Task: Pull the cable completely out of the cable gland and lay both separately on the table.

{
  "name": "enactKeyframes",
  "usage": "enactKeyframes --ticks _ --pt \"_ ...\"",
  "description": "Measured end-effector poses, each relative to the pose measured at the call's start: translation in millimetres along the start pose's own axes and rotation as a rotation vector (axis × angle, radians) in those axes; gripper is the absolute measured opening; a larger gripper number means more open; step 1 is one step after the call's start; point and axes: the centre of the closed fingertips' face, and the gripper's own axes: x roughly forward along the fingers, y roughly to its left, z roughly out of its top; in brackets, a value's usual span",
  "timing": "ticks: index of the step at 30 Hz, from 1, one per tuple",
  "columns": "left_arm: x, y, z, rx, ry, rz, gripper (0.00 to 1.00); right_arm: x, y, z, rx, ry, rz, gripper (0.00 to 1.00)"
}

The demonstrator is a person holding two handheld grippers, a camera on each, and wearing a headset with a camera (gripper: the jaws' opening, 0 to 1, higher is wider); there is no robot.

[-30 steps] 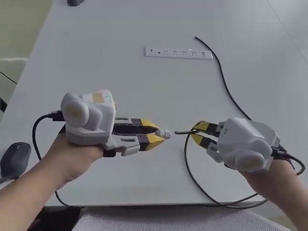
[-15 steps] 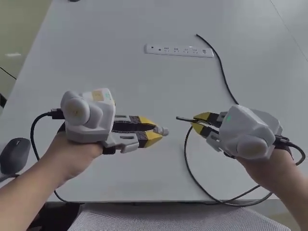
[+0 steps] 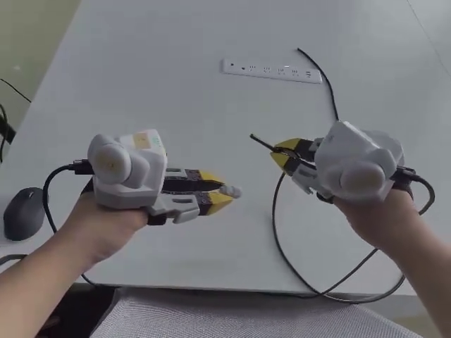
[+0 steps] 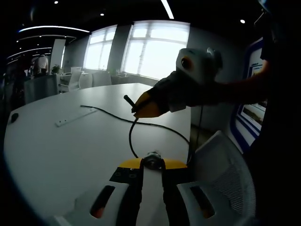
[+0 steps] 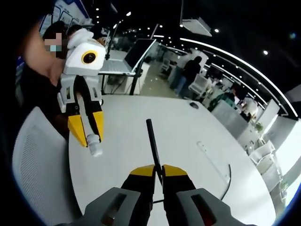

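Small pale plastic cable gland [image 3: 231,191]: pinched at the tip of your left hand-held gripper [image 3: 218,192], jaws narrow around it, held above the near part of the white counter [image 3: 176,98]. In the left gripper view the gland [image 4: 153,160] sits right between the yellow jaw tips.

Thin black cable [image 3: 274,211]: clamped in your right hand-held gripper [image 3: 285,151], jaws closed on it just behind its free end. That end pokes out up and to the left. The rest drops in a loop toward the near edge of the counter. In the right gripper view the cable [image 5: 153,141] stands straight out from the jaws, with the gland [image 5: 94,144] well apart to the left.

Judgement: open gap between cable end and gland, so the pull-out looks done. Each piece is held in its own gripper, ready to be laid down apart.

Around:
- White power strip [image 3: 271,70] on the far side, with a black lead running toward your right hand. Cannot tell whether it is the same cable.
- Dark grey computer mouse [image 3: 24,211] near the left edge.

The counter between the grippers is bare. The hanging loop is what could snag.
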Motion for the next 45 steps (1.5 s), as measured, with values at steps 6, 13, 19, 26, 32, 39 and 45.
enactKeyframes --ticks 6,13,19,26,32,39,45 --pt "-4.3 3.3 -8.4 -0.016 -0.003 0.021 0.15 17.0 -2.4 16.0 0.053 -0.030 0.017 0.00" --pt "-9.7 10.0 -22.0 -0.036 -0.010 0.055 0.15 38.9 7.5 31.0 0.041 -0.033 0.056 0.00" --pt "-15.0 15.2 -34.2 -0.060 -0.018 0.079 0.15 58.7 21.9 41.0 0.027 -0.025 0.103 0.00" --pt "-24.8 27.6 -51.5 -0.088 -0.031 0.126 0.15 86.5 42.6 57.9 0.052 -0.032 0.171 0.00" --pt "-35.9 37.6 -70.2 -0.105 -0.019 0.166 0.15 114.3 69.8 68.0 0.011 -0.021 0.238 0.00" --pt "-42.6 46.2 -88.3 -0.132 -0.008 0.187 0.15 140.2 97.5 69.5 -0.028 0.002 0.300 0.00" --pt "-42.4 50.1 -109.8 -0.146 0.021 0.193 0.15 165.3 127.4 65.9 -0.067 0.035 0.371 0.00"
